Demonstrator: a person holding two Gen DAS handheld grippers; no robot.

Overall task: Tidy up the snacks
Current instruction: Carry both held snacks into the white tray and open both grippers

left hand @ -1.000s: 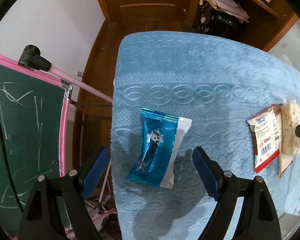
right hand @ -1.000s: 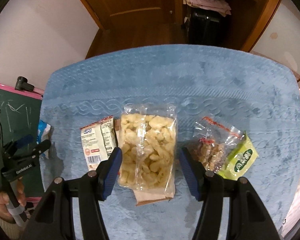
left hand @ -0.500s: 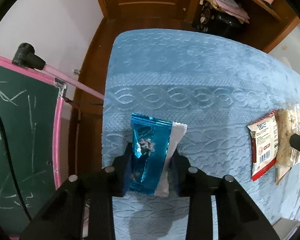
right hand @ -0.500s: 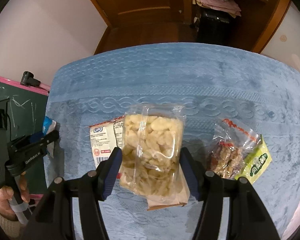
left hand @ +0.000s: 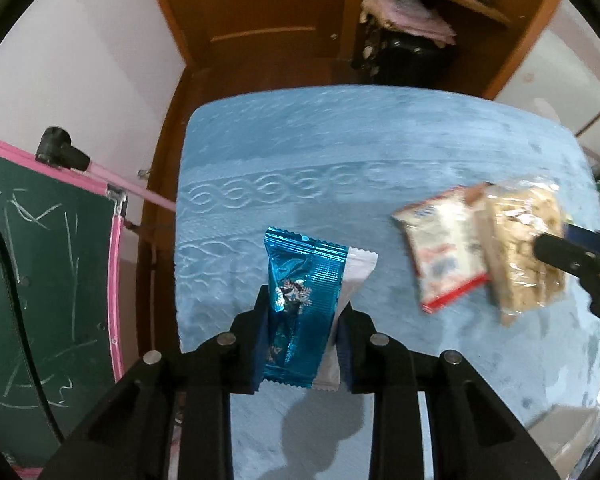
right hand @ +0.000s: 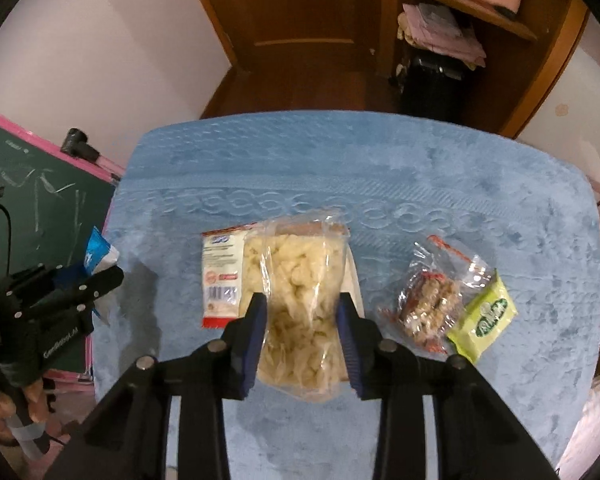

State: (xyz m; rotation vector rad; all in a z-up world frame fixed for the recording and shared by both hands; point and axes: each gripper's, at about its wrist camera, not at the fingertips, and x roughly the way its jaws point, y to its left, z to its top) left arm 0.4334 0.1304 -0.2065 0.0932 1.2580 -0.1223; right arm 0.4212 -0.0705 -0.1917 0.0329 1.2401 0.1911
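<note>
meanwhile, the left gripper (left hand: 302, 326) is seen clamped on a shiny blue foil packet (left hand: 300, 304), with a white wrapper (left hand: 350, 280) pinched alongside it on the three o'clock side; both are gripped at their lower halves, and a shadow is cast on the blue textured cloth (left hand: 340, 152) beneath them. at about three o'clock from that packet, a white packet with a red edge (left hand: 444, 248) is seen lying on the cloth, blurred. in the right wrist view, the jaws of the right gripper (right hand: 302, 334) are closing on a clear bag of pale puffed snacks (right hand: 296, 296), whose sides are already pressed by the blue pads (right hand: 256, 332). the white and red packet (right hand: 222, 276) is seen at nine o'clock from the bag, partly tucked under it. at three o'clock, well apart, a clear bag of brown pieces (right hand: 432, 300) is found, with a green packet (right hand: 484, 316) touching its far side. the left gripper (right hand: 60, 300) is visible at the cloth's nine o'clock edge, held by a hand (right hand: 20, 408).
</note>
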